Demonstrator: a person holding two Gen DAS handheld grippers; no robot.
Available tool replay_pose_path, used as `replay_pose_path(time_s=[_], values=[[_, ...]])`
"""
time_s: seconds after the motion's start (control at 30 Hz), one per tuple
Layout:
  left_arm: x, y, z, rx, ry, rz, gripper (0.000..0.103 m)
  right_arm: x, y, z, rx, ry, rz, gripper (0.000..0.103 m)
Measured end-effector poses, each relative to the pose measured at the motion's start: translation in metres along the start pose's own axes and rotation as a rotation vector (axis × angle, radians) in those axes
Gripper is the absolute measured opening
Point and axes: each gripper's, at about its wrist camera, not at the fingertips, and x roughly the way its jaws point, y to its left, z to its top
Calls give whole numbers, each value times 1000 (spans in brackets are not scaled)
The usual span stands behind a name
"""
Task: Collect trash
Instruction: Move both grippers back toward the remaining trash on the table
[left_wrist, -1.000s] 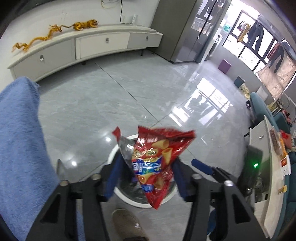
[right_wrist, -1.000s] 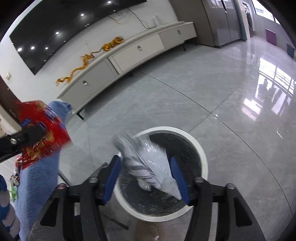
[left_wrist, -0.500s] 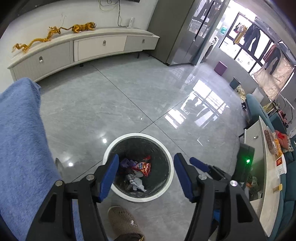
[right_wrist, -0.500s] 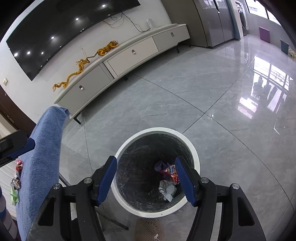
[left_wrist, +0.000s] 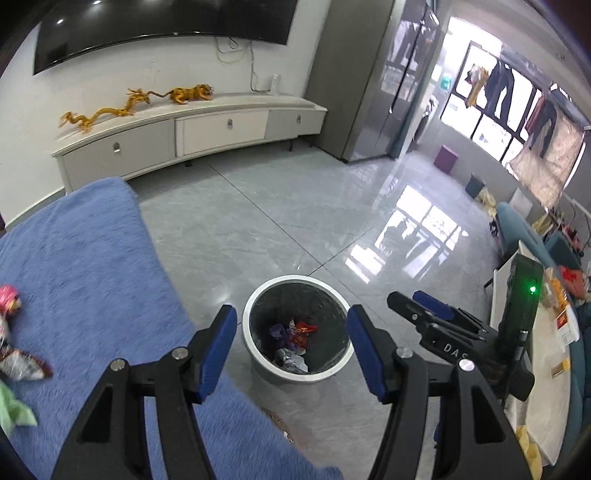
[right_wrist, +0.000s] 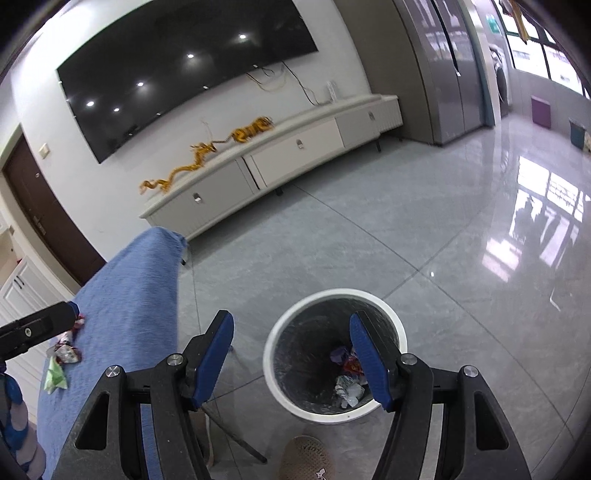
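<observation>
A white-rimmed round trash bin (left_wrist: 258, 306) stands on the grey floor, with crumpled wrappers (left_wrist: 291, 332) at its bottom; it also shows in the right wrist view (right_wrist: 332, 295). My left gripper (left_wrist: 291, 350) is open and empty above the bin's near side. My right gripper (right_wrist: 291, 354) is open and empty, above the bin's left rim. More wrappers (left_wrist: 22, 365) lie on the blue cloth-covered table (left_wrist: 92, 277) at the left; they show in the right wrist view (right_wrist: 66, 352) too, along with a green wrapper (right_wrist: 55, 376).
A long white TV cabinet (left_wrist: 192, 133) with gold dragon figures stands at the far wall under a dark TV (right_wrist: 184, 70). A side table (left_wrist: 546, 369) with items is at the right. A slippered foot (right_wrist: 306, 458) is near the bin.
Both grippers dropped their bags into the bin and opened. They have since pulled back and up, so the table edge and its wrappers have come into view.
</observation>
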Motion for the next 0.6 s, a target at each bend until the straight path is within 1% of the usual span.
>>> replay_pose_path(time_s=[0.17,0.37,0.43,0.6], values=[[-43,20,-18,-20,-60,35,60,-25,27,1,-39,-38,29,65],[-87,44,-24,-70,-130,51,60,-44,64,5,-95,-72,71,66],[-102,51,-26,-84,-166,56,60,-52,77,7,-121,-84,84,66],[-143,68,-33,-124,-292,101,60,-71,103,8,-176,-116,117,68]])
